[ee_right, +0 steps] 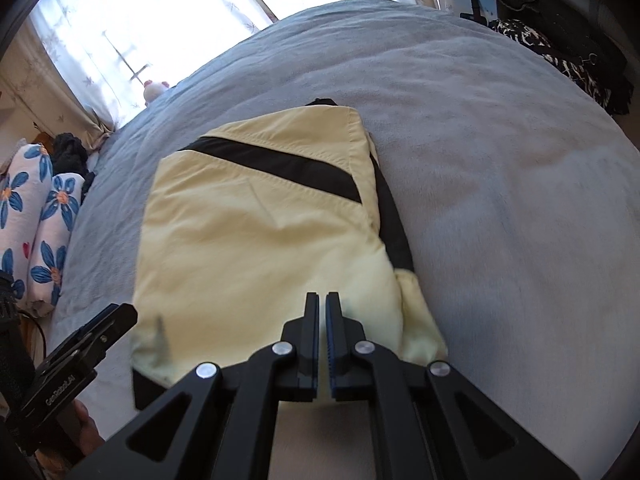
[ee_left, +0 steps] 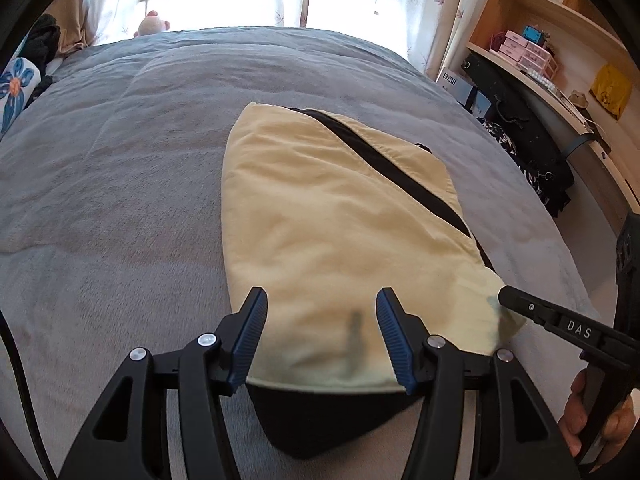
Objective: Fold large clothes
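Note:
A pale yellow garment [ee_left: 328,208] with a diagonal black stripe lies folded on the grey bed blanket [ee_left: 120,200]; a black layer shows under its near edge. My left gripper [ee_left: 322,294] hovers open over that near edge, and its blue pads [ee_left: 256,320] stand apart without pressing the cloth. My right gripper [ee_right: 322,296] is shut above the garment [ee_right: 248,232] near its right corner, with no cloth seen between its fingers. In the left wrist view the right gripper [ee_left: 505,295] reaches in from the right. The left gripper [ee_right: 116,316] shows at the lower left of the right wrist view.
Flowered pillows [ee_right: 36,208] lie at the bed's left side. A plush toy [ee_left: 154,22] sits at the far edge under curtained windows. A desk with shelves [ee_left: 560,60] and dark bags [ee_left: 520,140] stand to the right of the bed. Grey blanket [ee_right: 500,160] surrounds the garment.

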The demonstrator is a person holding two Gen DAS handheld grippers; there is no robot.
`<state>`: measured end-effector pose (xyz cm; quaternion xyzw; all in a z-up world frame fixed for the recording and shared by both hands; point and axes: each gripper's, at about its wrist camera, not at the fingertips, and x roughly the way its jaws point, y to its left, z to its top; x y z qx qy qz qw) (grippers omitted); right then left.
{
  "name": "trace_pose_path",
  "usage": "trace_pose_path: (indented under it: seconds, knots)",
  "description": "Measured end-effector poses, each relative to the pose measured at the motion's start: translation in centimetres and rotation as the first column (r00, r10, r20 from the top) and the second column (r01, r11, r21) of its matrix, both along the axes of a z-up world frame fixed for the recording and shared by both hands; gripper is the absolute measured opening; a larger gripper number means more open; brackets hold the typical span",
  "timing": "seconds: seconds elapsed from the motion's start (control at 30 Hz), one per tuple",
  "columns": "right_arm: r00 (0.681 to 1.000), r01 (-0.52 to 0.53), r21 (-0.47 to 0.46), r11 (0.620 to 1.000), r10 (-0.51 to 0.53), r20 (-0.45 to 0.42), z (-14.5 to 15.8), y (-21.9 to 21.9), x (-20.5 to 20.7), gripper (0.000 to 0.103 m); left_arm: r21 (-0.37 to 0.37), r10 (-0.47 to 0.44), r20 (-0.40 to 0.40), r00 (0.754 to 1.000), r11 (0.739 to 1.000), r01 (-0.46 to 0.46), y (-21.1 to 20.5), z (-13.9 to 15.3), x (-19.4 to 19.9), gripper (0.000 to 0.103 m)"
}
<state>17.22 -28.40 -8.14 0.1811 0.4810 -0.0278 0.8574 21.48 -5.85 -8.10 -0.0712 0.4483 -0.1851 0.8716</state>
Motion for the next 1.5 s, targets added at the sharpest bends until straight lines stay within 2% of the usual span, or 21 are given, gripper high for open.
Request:
trace_pose_path:
  seconds: [0.3, 0.37, 0.5, 0.57, 0.63, 0.77, 0.9, 1.03, 1.2, 1.5]
  knots:
    - [0.998, -0.050, 0.011, 0.999, 0.049, 0.025, 1.9, 2.5, -2.9, 0.003, 0.017, 0.003, 0.019, 1.000, 1.000, -0.003, 0.6, 2.3, -3.7, 0.057]
    - [0.997, -0.072, 0.013, 0.997, 0.072, 0.039, 2.6, 2.9, -3.2, 0.003, 0.009, 0.004, 0.025, 1.000, 1.000, -0.004, 0.8, 2.7, -4.2, 0.065]
    - [0.993, -0.104, 0.011, 0.995, 0.103, 0.058, 4.1, 3.3, -3.3, 0.005, -0.021, 0.007, 0.038, 0.999, 1.000, -0.006, 1.2, 3.5, -4.8, 0.070]
    - [0.992, -0.112, 0.006, 0.994, 0.112, 0.058, 4.9, 3.4, -2.9, 0.017, -0.033, 0.005, 0.036, 0.999, 0.999, -0.004, 1.1, 3.7, -4.7, 0.072]
    - [0.991, -0.116, -0.011, 0.993, 0.116, 0.065, 5.9, 3.4, -2.5, 0.040, -0.053, 0.007, 0.025, 1.000, 0.999, -0.006, 1.1, 3.8, -4.4, 0.074]
    - [0.989, -0.111, -0.065, 0.992, 0.117, 0.095, 8.0, 3.4, -1.3, 0.045, -0.089, 0.004, 0.009, 1.000, 0.996, -0.003, 1.2, 3.8, -3.7, 0.081]
    - [0.988, -0.117, -0.038, 0.992, 0.120, 0.099, 8.8, 2.9, 0.5, 0.047, -0.102, 0.008, -0.017, 1.000, 0.995, -0.010, 1.3, 3.5, -2.3, 0.081]
    - [0.991, -0.115, -0.035, 0.993, 0.117, 0.063, 8.1, 1.7, 2.4, 0.052, -0.100, 0.012, -0.014, 1.000, 0.995, -0.013, 1.5, 3.4, -1.3, 0.081]
    - [0.994, -0.105, 0.042, 0.994, 0.105, 0.005, 5.9, -1.5, 4.8, 0.056, -0.094, 0.035, -0.027, 0.999, 0.995, -0.037, 2.4, 2.1, 0.5, 0.081]
    - [0.989, -0.084, 0.199, 0.976, 0.105, -0.101, -0.8, -6.4, 8.0, 0.057, -0.157, 0.053, -0.151, 0.987, 0.985, -0.077, 3.7, -2.9, 4.1, 0.081]
